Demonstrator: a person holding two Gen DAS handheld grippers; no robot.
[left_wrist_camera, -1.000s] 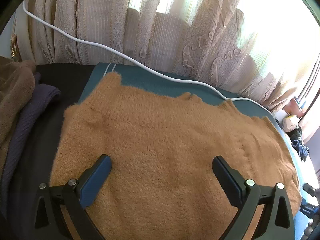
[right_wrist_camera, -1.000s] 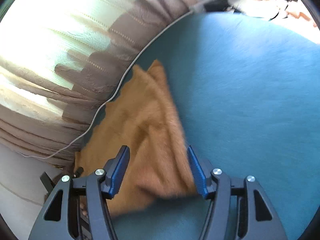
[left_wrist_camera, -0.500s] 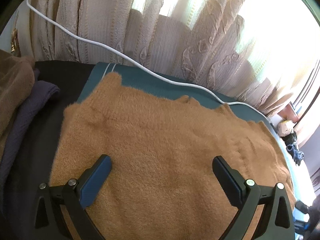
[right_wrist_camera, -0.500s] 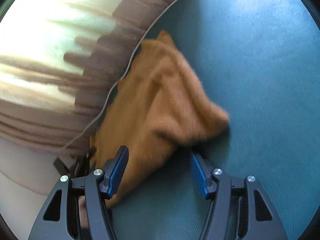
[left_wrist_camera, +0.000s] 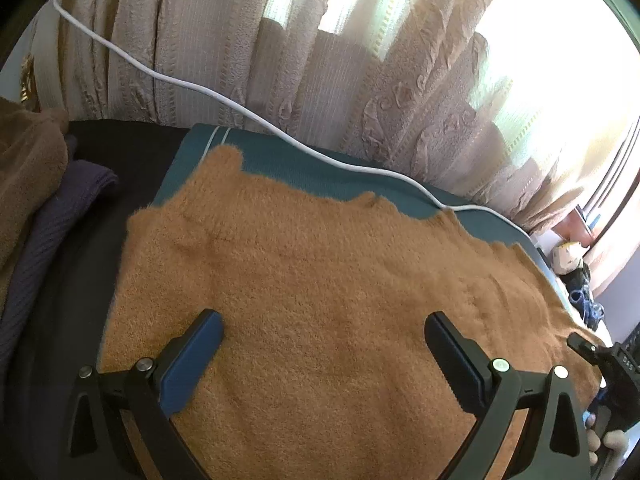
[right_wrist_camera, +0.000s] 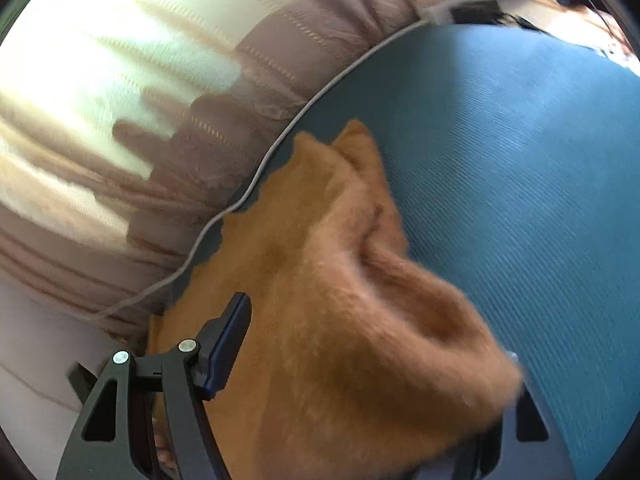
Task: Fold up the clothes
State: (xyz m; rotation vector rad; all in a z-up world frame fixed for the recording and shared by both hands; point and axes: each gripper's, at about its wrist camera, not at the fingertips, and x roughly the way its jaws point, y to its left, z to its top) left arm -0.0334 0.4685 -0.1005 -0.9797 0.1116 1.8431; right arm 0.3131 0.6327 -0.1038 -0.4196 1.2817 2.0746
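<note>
At far left of the left wrist view, a pile of clothes [left_wrist_camera: 28, 200] lies beside the orange fleece garment [left_wrist_camera: 320, 280], which is spread across the teal mat [left_wrist_camera: 280, 160] mid-frame. The left gripper [left_wrist_camera: 324, 340] hovers over it, fingers wide apart. In the right wrist view, the right gripper [right_wrist_camera: 360, 364] has fabric draped over its right finger; whether it is clamped cannot be told.

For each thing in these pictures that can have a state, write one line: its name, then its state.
Sweater: spread flat on the mat, right edge lifted and bunched.
Left gripper: open, over the sweater.
Right gripper: open, sweater draped across it.
Cable: slack along the curtain.
Curtain: drawn.
</note>
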